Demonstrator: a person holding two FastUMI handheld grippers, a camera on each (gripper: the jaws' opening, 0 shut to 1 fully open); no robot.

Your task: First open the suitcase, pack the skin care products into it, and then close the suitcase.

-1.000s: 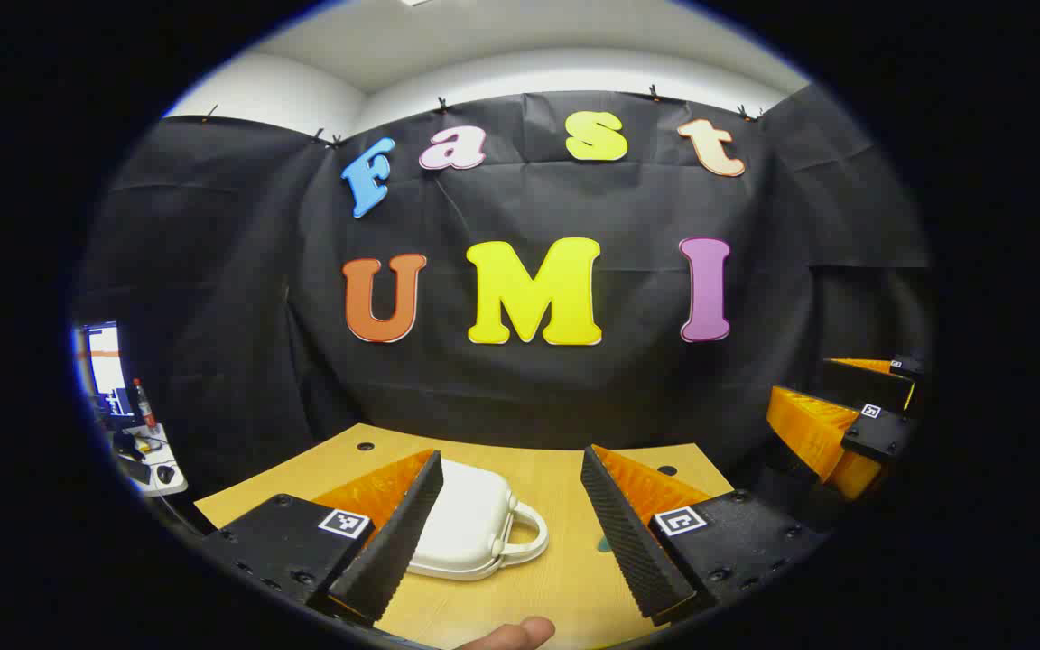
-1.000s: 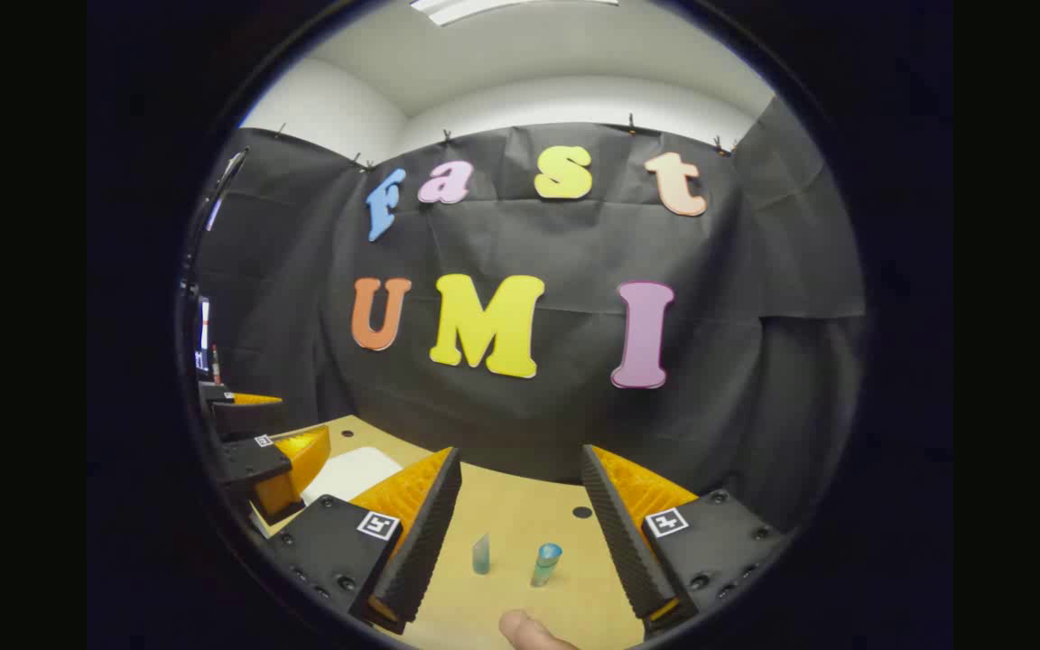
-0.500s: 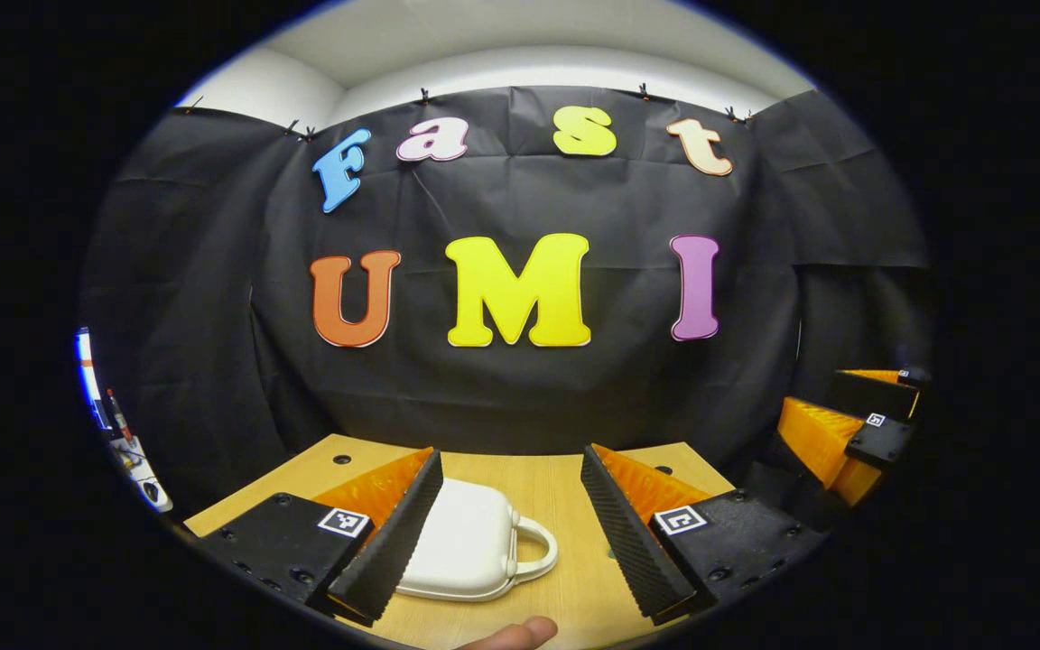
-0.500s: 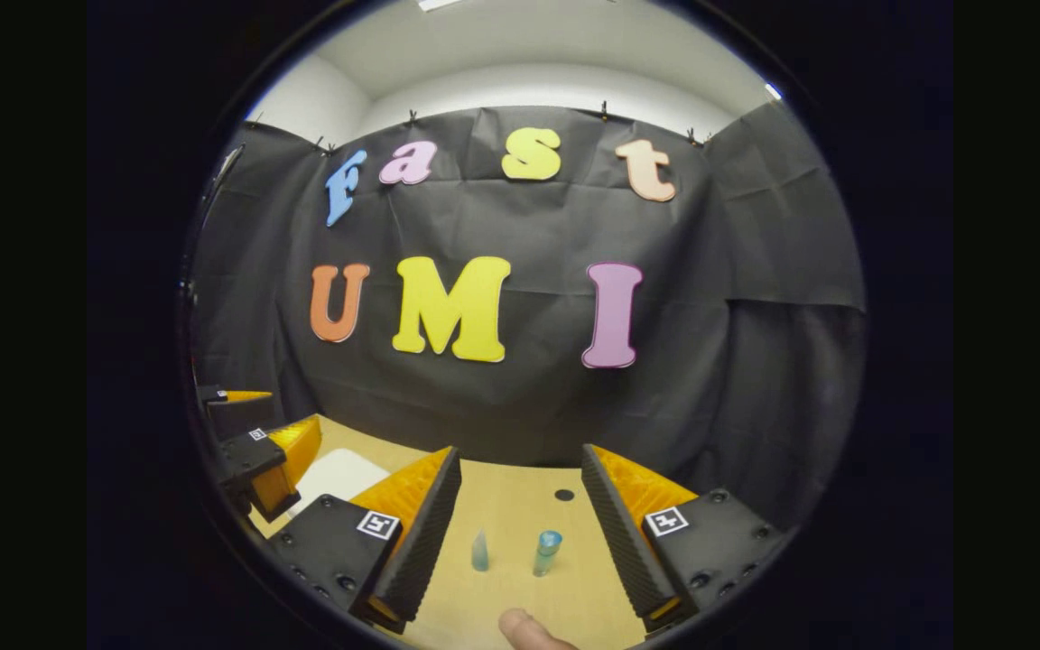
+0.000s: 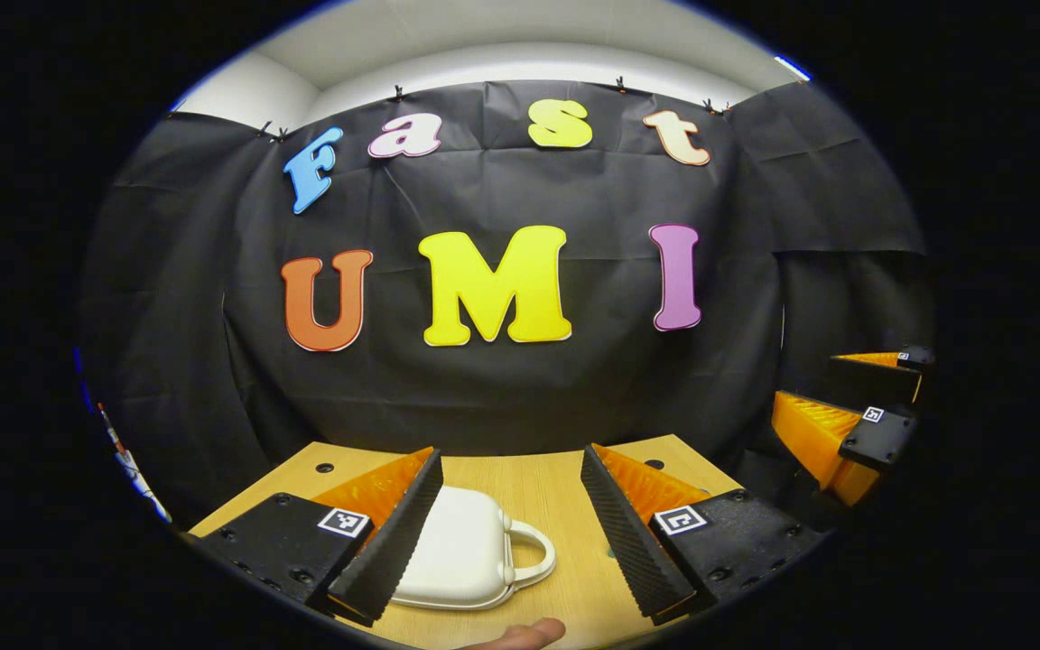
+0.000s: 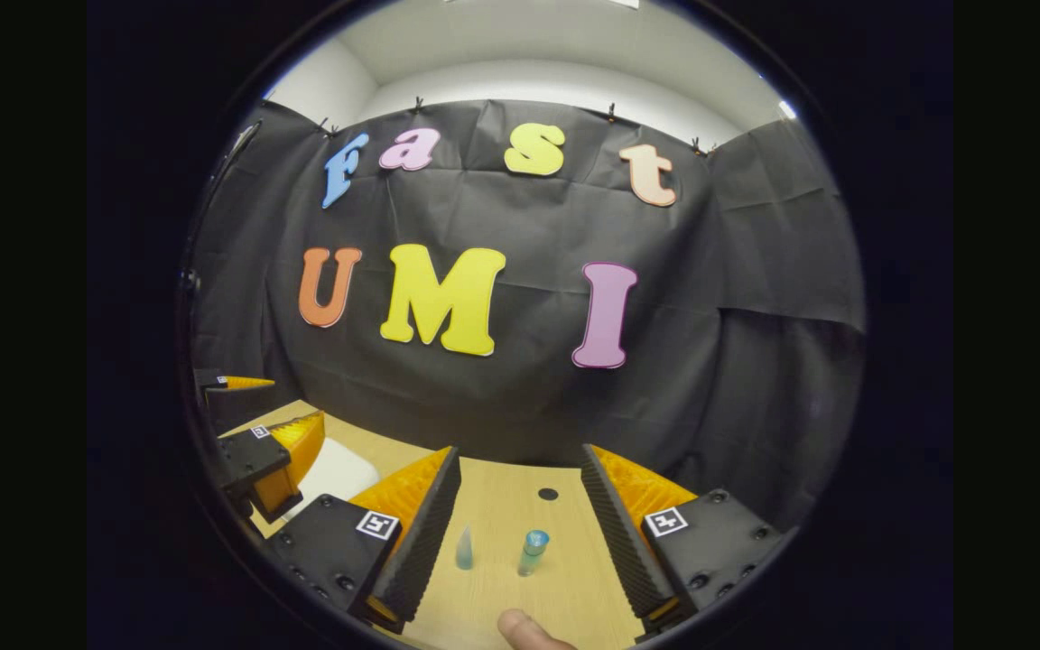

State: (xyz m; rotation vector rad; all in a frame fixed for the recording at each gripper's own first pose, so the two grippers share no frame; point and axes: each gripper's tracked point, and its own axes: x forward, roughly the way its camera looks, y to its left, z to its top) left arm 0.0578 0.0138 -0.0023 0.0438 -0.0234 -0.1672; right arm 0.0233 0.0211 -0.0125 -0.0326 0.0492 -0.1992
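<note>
Left gripper (image 5: 511, 533) gapes wide over the shut white suitcase (image 5: 466, 551), holding nothing. That hard, light shell looks slippery, so the looped handle (image 5: 533, 555) is the grab. Right gripper (image 6: 520, 533) hangs wide and empty above two small bottles (image 6: 531, 552).

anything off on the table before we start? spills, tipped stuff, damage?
Nothing stands out. The suitcase lies flat and closed on the table, handle to the right. The tube and the bottle both stand upright, apart, no spill. Both the left gripper and the right gripper are open, touching nothing.
</note>
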